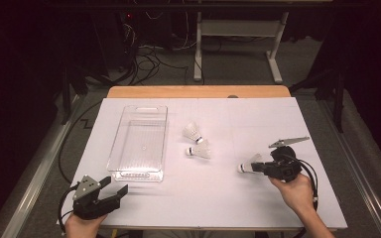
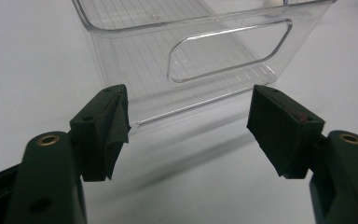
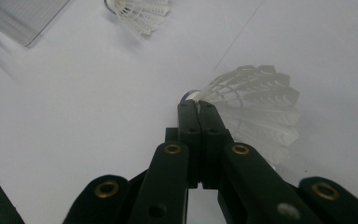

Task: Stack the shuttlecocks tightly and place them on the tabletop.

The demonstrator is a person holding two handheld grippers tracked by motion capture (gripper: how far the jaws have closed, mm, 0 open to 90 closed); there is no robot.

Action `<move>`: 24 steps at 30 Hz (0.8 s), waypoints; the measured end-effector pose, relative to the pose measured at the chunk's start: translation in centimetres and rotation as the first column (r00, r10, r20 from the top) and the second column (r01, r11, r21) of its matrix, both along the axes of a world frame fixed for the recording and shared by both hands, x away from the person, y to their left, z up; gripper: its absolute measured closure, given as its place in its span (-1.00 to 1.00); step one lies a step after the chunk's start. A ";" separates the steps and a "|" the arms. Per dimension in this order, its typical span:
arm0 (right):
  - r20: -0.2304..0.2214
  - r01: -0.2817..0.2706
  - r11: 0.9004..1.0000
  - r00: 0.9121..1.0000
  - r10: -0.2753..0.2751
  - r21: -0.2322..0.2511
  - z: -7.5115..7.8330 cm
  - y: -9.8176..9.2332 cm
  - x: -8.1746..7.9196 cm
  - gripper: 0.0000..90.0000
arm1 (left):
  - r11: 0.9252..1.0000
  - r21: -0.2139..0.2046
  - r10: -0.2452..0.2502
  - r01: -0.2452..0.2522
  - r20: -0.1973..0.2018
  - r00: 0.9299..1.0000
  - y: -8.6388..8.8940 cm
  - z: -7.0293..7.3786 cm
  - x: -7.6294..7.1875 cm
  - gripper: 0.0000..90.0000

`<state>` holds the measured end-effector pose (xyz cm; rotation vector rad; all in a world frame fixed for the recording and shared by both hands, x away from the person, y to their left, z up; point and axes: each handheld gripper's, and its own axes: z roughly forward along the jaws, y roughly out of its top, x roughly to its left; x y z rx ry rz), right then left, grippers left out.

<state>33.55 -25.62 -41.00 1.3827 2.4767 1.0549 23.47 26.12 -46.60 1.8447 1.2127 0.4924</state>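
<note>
While cables cross the grey floor, right gripper fingers pinch a shuttlecock; left gripper fingers gape.

Desk: white top, a wooden edge showing along the far side.

Clear plastic bin on the left half of the desk, long axis running away from the near edge, nothing inside. Cut-out handle in its near end wall. Ribbed floor visible through the wall in the left gripper view.

Two loose shuttlecocks lie on their sides just right of the bin, near the desk's middle, close together, one slightly farther back than the other.

Beyond the desk: grey floor, a tangle of dark cables, and the white legs of another table. Surroundings dark.
</note>
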 end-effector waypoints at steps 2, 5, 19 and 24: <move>0.019 0.000 1.000 1.000 0.000 0.004 0.1 0.1 0.0 1.00 | 1.000 -0.001 -0.002 0.002 0.001 1.000 0.0 0.0 0.0 -0.33; 0.033 0.006 1.000 0.999 -0.006 0.011 0.2 0.2 0.1 1.00 | 1.000 0.000 -0.005 0.005 -0.004 1.000 0.0 0.0 0.1 -0.33; 0.043 -0.002 1.000 0.999 0.001 0.026 0.1 1.2 1.0 1.00 | 1.000 -0.002 -0.004 0.004 -0.010 1.000 0.0 0.0 0.1 -0.33; 0.041 -0.003 0.999 0.999 0.001 0.038 0.0 1.5 1.3 1.00 | 1.000 -0.004 -0.005 0.005 -0.012 1.000 0.0 -0.1 0.1 -0.33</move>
